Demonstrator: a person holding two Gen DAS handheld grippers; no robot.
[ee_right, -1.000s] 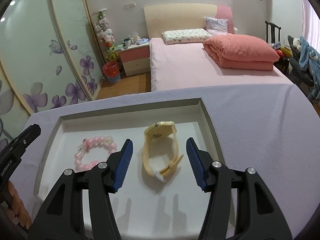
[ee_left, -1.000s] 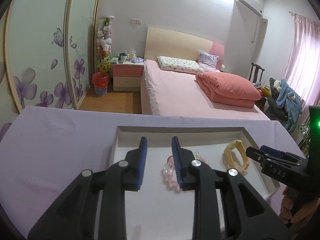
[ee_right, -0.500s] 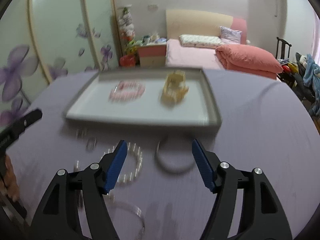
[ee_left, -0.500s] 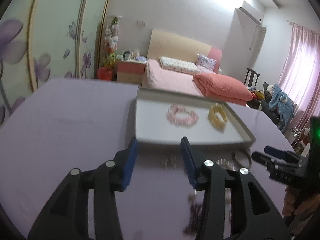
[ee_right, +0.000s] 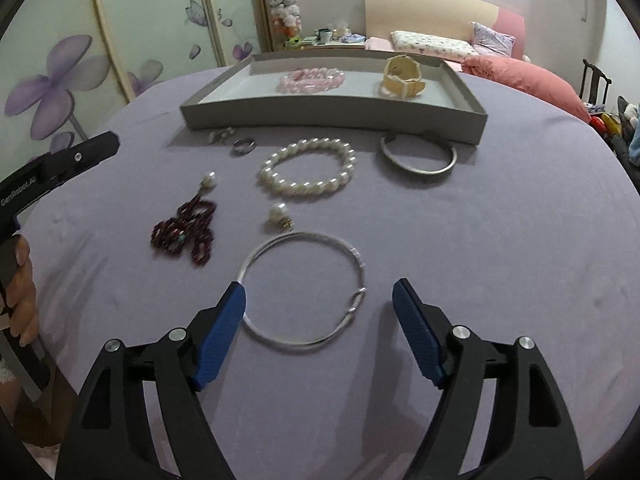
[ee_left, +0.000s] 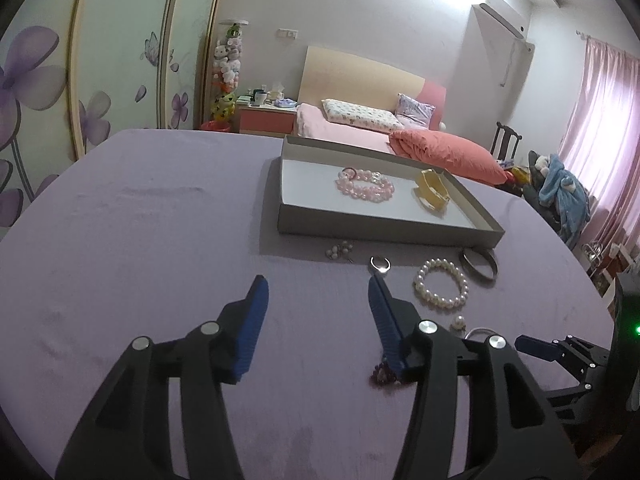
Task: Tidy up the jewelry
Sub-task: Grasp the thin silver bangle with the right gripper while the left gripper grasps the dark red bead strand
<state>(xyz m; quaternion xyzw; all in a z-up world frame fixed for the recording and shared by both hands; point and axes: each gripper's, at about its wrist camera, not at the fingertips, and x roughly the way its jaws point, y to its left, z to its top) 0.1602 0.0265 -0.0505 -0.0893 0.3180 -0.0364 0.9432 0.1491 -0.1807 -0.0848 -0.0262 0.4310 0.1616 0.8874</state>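
Lilac cloth-covered table [ee_right: 500,208], shallow grey rectangular tray [ee_right: 332,114] at its far side holding a pink bead bracelet [ee_right: 312,80] and cream wristwatch [ee_right: 402,74] — before the tray, thin silver wire neck ring [ee_right: 304,288], white pearl bracelet [ee_right: 308,172], right gripper [ee_right: 318,300] over the ring and left gripper [ee_left: 316,296] nearer the tray, both just opening, holding nothing.

Lilac cloth-covered tabletop [ee_left: 152,216] fills the foreground. Beyond it, a bed with pink sheets [ee_left: 348,136] and pale wooden headboard [ee_left: 360,80]; a folded coral duvet [ee_left: 444,156] and a patterned white pillow [ee_left: 360,114] lie on it. Pink-fronted nightstand [ee_left: 266,120] to the bed's left, cluttered on top. Wardrobe doors with purple flower prints [ee_right: 68,76] along the left wall. Pink curtain [ee_left: 604,128] at far right.
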